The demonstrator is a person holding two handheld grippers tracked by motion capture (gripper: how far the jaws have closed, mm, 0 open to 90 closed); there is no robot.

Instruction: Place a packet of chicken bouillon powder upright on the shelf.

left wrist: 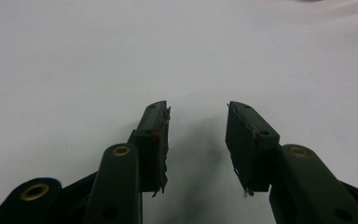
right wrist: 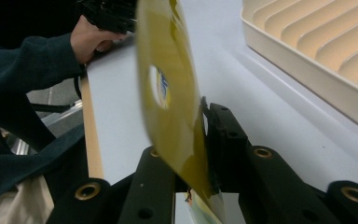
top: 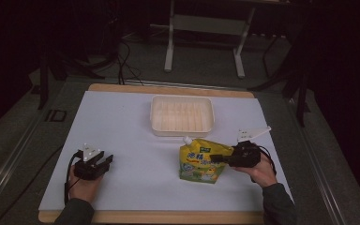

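So my right gripper (top: 218,158) is at the pouch (top: 200,162), a yellow spouted one standing upright on the white mat (top: 136,140), just in front of the cream tray (top: 182,115) and right of centre. From the right gripper view the pouch (right wrist: 170,93) sits edge-on between the two jaws. One pad looks like it's touching the side of it, but on the other side I honestly can't tell whether the pad is pressing or has let go. So I can't call it gripped or released. No earlier shot to compare with either.

The pouch stands tilted a bit in that view, its white spout up top in the high view, pointing toward the tray. The ribbed tray (right wrist: 317,51) is just beside it, not touching as far as I can see.

My left gripper (top: 104,164) is well apart from all that, over on the near left part of the mat. In the left gripper view its jaws stand apart with nothing between them, only bare mat (left wrist: 121,56) ahead. My left hand (right wrist: 91,39) also shows far off in the right gripper view, at the mat's wooden edge.

My right hand (top: 261,172) wraps the gripper body from the near side, cable trailing off behind it.
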